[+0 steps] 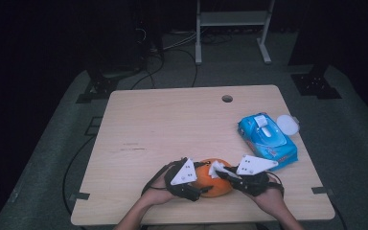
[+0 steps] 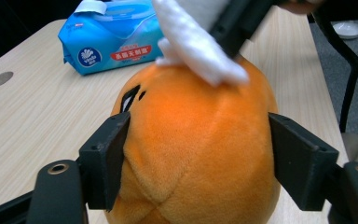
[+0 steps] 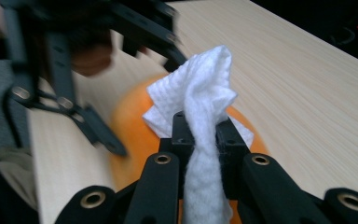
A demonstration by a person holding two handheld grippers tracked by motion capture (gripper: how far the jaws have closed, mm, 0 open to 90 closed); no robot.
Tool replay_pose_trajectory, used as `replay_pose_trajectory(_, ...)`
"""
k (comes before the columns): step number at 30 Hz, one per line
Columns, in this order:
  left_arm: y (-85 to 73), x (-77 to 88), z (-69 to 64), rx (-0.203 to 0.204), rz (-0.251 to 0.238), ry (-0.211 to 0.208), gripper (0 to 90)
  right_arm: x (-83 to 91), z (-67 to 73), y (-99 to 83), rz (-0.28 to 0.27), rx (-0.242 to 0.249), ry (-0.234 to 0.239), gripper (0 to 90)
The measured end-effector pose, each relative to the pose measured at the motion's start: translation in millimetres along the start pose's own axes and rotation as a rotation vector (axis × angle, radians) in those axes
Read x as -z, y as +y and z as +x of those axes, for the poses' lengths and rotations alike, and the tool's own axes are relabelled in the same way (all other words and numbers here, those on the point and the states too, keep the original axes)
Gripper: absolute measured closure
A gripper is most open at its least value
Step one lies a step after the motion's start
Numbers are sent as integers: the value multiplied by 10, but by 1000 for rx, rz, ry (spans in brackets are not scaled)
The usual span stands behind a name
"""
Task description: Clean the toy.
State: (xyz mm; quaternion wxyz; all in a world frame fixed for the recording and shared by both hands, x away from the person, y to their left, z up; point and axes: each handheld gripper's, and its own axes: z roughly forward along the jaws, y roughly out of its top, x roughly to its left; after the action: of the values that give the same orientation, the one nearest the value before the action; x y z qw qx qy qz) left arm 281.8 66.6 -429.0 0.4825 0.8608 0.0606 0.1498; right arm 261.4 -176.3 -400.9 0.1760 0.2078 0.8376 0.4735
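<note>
1. With both forearms entering at the near edge of the table [image 1: 139, 120], the left gripper [image 1: 195, 188] has its jaws closed against the two sides of the orange plush toy [image 1: 215, 179]. In the left gripper view the black jaws press into the toy [image 2: 200, 154] on either flank. Toy is held steady, resting on the tabletop close to the near edge, between the two grippers.
2. The right gripper [image 1: 224, 173] has its jaws clamped on a bunched white wipe [image 3: 205, 135]. The right gripper view shows the wipe pinched tight between the jaws, its free end fanned out above them.
3. Contact check: in the left gripper view the wipe [image 2: 200, 51] lies on the top of the toy. Judged as touching; wiping of the toy's upper surface looks to be in hand.
4. Done, as far as can be judged: wipe is out of the pack and gripped, toy is secured, wipe is brought onto the toy.
5. Left, by judgement: sides and lower part of the toy, which sit under the left jaws and would need a re-grip or a turn. No visible dirt or stain to gauge cleaning progress; cannot tell how much is covered.
6. Farther back, right of centre: the blue wet-wipe pack [image 1: 267, 140] lies flat, well apart from the toy. Its flap appears lifted.
7. Just beyond the pack, a small round white lid-like disc [image 1: 287, 125] sits at the table's right edge.
</note>
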Motion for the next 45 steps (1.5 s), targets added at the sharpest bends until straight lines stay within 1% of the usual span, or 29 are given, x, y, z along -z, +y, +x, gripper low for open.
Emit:
replay_pose_trajectory(2,5,2,-20,-24,2,0,270,34,-71,-49,16,-14,-33,804)
replay_pose_trajectory(3,5,2,-20,-24,2,0,270,34,-71,-49,16,-14,-33,804)
replay_pose_trajectory(4,30,-21,-66,-65,-2,0,270,63,-110,-74,7,-59,-34,803)
replay_pose_trajectory(5,30,-21,-66,-65,-2,0,271,59,-90,-63,-5,-60,-28,804)
replay_pose_trajectory(6,44,-37,-101,-100,-5,-5,271,59,-90,-63,-5,-60,-28,804)
replay_pose_trajectory(7,72,-76,-177,-171,9,-6,274,15,-16,-13,-17,-39,-2,803)
replay_pose_trajectory(8,79,-81,-193,-182,23,1,274,-11,26,12,-10,-20,2,804)
replay_pose_trajectory(10,68,-58,-173,-167,23,0,277,-25,46,27,0,6,-5,804)
replay_pose_trajectory(12,42,-40,-147,-154,18,-4,278,-4,-16,-3,-3,-19,1,804)
replay_pose_trajectory(14,25,-29,-138,-143,14,-6,278,18,-98,-76,32,-20,-45,804)
replay_pose_trajectory(16,19,-28,-140,-147,9,-8,276,38,-179,-147,49,-52,-61,804)
replay_pose_trajectory(18,30,-38,-153,-160,12,-12,268,53,-211,-174,40,-88,-46,804)
replay_pose_trajectory(21,28,-39,-155,-168,14,-18,262,33,-125,-99,3,-82,-2,804)
replay_pose_trajectory(23,10,-21,-133,-153,16,-20,262,0,-73,-54,1,-54,6,804)
replay_pose_trajectory(26,-29,5,-58,-88,11,-25,263,-6,-128,-87,9,-75,14,804)
replay_pose_trajectory(28,-57,22,5,-33,11,-26,264,3,-187,-144,34,-76,-20,804)
replay_pose_trajectory(29,-57,22,5,-33,11,-26,265,3,-187,-144,34,-76,-20,804)
replay_pose_trajectory(30,-76,36,45,-5,12,-26,265,16,-217,-175,45,-80,-37,804)
replay_pose_trajectory(31,-100,46,87,33,10,-24,267,61,-257,-210,48,-106,-55,804)
replay_pose_trajectory(32,-106,43,103,55,8,-20,267,74,-254,-205,37,-113,-51,804)
replay_pose_trajectory(33,-106,43,103,55,8,-20,267,74,-254,-205,37,-113,-51,804)
replay_pose_trajectory(34,-116,40,135,93,8,-11,267,87,-191,-146,-1,-112,-11,804)
replay_pose_trajectory(35,-120,40,145,107,7,-10,267,80,-147,-115,-12,-99,9,804)
replay_pose_trajectory(38,-146,60,177,128,10,-14,266,52,-71,-65,-2,-47,7,804)
replay_pose_trajectory(39,-146,60,177,128,10,-14,267,53,-90,-74,-2,-49,8,804)
replay_pose_trajectory(40,-158,73,194,148,11,-10,267,62,-130,-101,7,-57,1,804)
replay_pose_trajectory(42,-177,81,222,171,7,-13,267,78,-202,-172,35,-64,-37,805)
replay_pose_trajectory(44,-200,82,246,197,-3,-14,266,117,-298,-266,47,-104,-60,805)
replay_pose_trajectory(45,-204,87,257,202,0,-13,266,134,-314,-278,53,-106,-70,804)
